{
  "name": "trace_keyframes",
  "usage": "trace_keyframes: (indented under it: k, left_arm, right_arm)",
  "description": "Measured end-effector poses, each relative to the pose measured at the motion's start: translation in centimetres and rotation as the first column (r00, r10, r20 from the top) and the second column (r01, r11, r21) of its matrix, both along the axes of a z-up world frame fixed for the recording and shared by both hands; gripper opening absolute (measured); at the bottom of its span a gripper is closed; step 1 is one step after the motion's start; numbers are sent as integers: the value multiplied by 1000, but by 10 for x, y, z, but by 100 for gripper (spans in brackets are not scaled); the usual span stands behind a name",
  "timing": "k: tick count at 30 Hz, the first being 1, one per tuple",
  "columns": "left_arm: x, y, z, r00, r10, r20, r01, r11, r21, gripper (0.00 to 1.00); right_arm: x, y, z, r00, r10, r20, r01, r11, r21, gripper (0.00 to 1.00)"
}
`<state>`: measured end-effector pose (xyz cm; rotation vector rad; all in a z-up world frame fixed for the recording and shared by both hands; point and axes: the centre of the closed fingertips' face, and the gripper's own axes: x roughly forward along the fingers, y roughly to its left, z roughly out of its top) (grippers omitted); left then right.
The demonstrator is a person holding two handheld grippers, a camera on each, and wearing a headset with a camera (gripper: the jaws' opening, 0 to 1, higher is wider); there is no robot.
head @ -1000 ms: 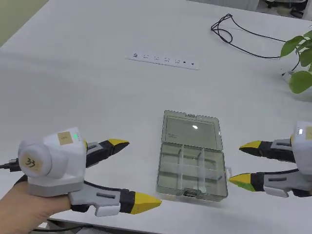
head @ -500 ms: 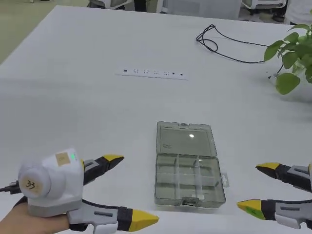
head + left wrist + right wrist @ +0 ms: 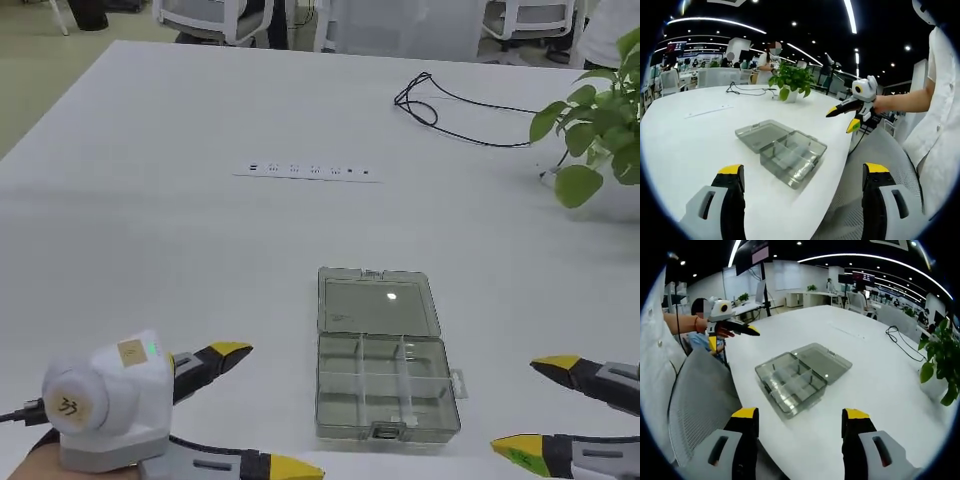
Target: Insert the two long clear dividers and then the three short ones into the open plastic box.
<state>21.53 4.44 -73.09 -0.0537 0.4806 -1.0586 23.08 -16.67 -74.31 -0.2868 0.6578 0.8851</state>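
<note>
The open plastic box (image 3: 386, 388) lies near the table's front edge, its lid (image 3: 375, 303) flat behind it. Clear dividers (image 3: 400, 372) stand inside and split it into compartments. My left gripper (image 3: 262, 408) hovers open to the box's left, with nothing between its yellow-tipped fingers. My right gripper (image 3: 535, 408) hovers open to the box's right, also holding nothing. In the left gripper view the box (image 3: 790, 154) lies ahead of my open left gripper (image 3: 802, 172), with the right gripper (image 3: 846, 112) beyond. The right gripper view has the box (image 3: 792, 380) ahead of my right gripper (image 3: 800, 415), and the left gripper (image 3: 735, 330) further off.
A white power strip (image 3: 308, 171) lies mid-table, a black cable (image 3: 450, 108) curls at the back, and a potted plant (image 3: 595, 125) stands at the right. A grey mesh chair (image 3: 702, 390) stands at the table's near edge.
The head camera has tilted up, so the box sits lower in view. Both grippers have drawn back toward the near table edge, away from the box, and stay open.
</note>
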Motion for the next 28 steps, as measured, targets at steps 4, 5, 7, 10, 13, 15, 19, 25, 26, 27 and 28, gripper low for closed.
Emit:
trace_keyframes:
  k: [4, 5, 7, 10, 13, 15, 19, 25, 26, 27, 28]
  left_arm:
    - [-1, 0, 0, 1000, -3, 1, 3, 1000, 2, 100]
    - [-1, 0, 0, 1000, -3, 2, 3, 1000, 2, 100]
    - [-1, 0, 0, 1000, -3, 6, 3, 1000, 5, 100]
    - [-1, -1, 0, 1000, -4, 8, 4, 1000, 7, 100]
    - [-1, -1, 0, 1000, -5, 7, 5, 1000, 3, 100]
    - [-1, -1, 0, 1000, -5, 6, 5, 1000, 3, 100]
    - [-2, -2, -1, 1000, -5, 6, 5, 1000, -1, 100]
    - [-1, -2, -1, 1000, -6, 4, 6, 1000, -2, 100]
    - [-1, -1, -1, 1000, -5, 4, 5, 1000, -2, 100]
    - [0, -1, -1, 1000, -4, 4, 4, 1000, -1, 100]
    - [0, -1, -1, 1000, -4, 4, 4, 1000, 0, 100]
  right_arm:
    - [0, 0, 0, 1000, 0, 2, 0, 1000, 2, 69]
    - [0, 0, 1, 1000, 0, 3, 0, 1000, 4, 69]
    - [0, 0, 1, 1000, 1, 3, -1, 1000, 4, 69]
    - [0, 1, 2, 1000, 4, 7, -4, 1000, 4, 69]
    - [0, 2, 3, 1000, 5, 10, -5, 1000, 5, 69]
    - [-1, 3, 3, 1000, 6, 9, -6, 1000, 4, 69]
    - [-2, 3, 2, 1000, 11, 6, -11, 1000, -2, 69]
    - [-1, 5, 3, 1000, 13, 11, -13, 1000, -5, 69]
    - [-1, 6, 3, 1000, 15, 10, -15, 1000, -6, 69]
    - [-1, 6, 2, 1000, 16, 10, -16, 1000, -6, 69]
    - [-1, 6, 2, 1000, 17, 9, -17, 1000, -7, 69]
